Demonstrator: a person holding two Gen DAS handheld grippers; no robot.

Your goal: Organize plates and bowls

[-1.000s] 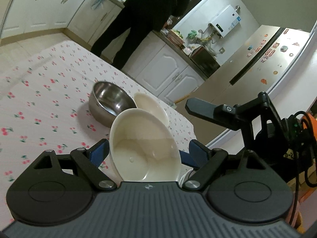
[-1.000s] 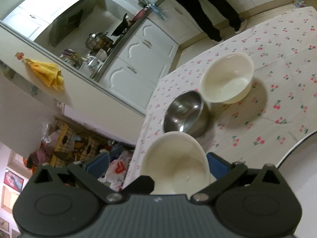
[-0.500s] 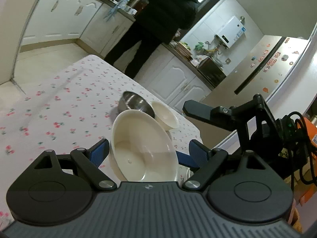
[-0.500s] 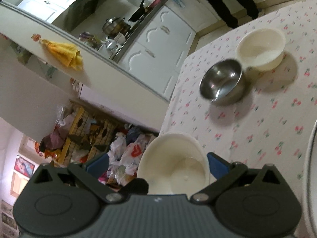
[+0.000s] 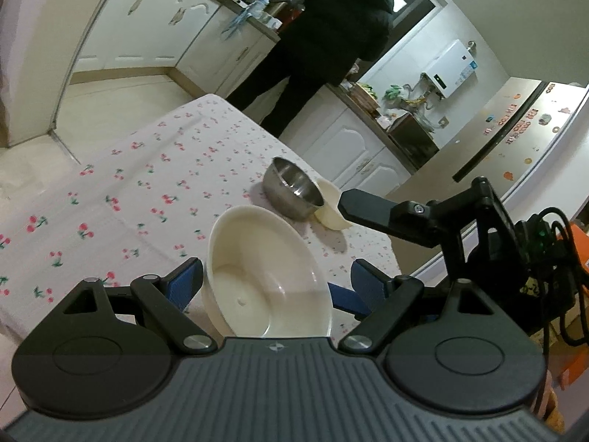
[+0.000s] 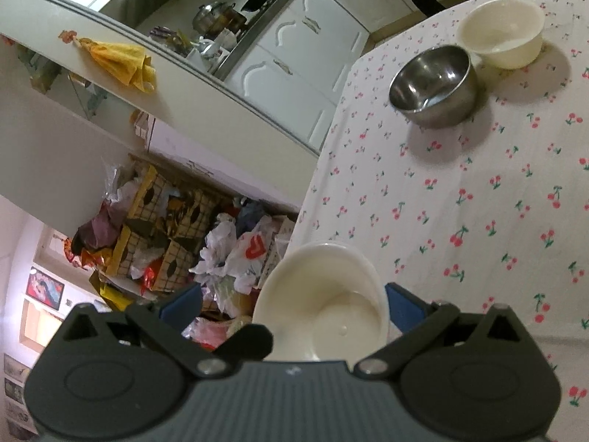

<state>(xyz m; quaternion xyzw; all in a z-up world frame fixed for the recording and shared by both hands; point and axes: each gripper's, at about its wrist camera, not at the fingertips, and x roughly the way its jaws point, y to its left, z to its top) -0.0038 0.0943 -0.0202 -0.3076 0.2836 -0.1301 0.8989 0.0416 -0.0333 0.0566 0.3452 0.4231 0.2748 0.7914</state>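
While each tool point(image 5: 270, 287) point(image 6: 292, 304) grips a smooth cream bowl point(image 5: 265, 276) point(image 6: 324, 305), a shiny steel bowl point(image 6: 434, 84) sits apart.

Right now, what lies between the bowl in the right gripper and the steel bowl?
Only bare tablecloth up to the steel bowl, in the right wrist view.

Tablecloth point(image 5: 129, 199): white, printed with small red cherries on green stems. Steel bowl point(image 6: 432, 84): silver. Bowls point(image 5: 265, 276) point(image 6: 502, 35) point(image 6: 324, 313): cream. Gripper fingers point(image 5: 184, 285): blue pads, black links. Cabinets point(image 5: 147, 22): white. Hanging cloth point(image 6: 121, 60): yellow. Person's clothing point(image 5: 331, 37): black.
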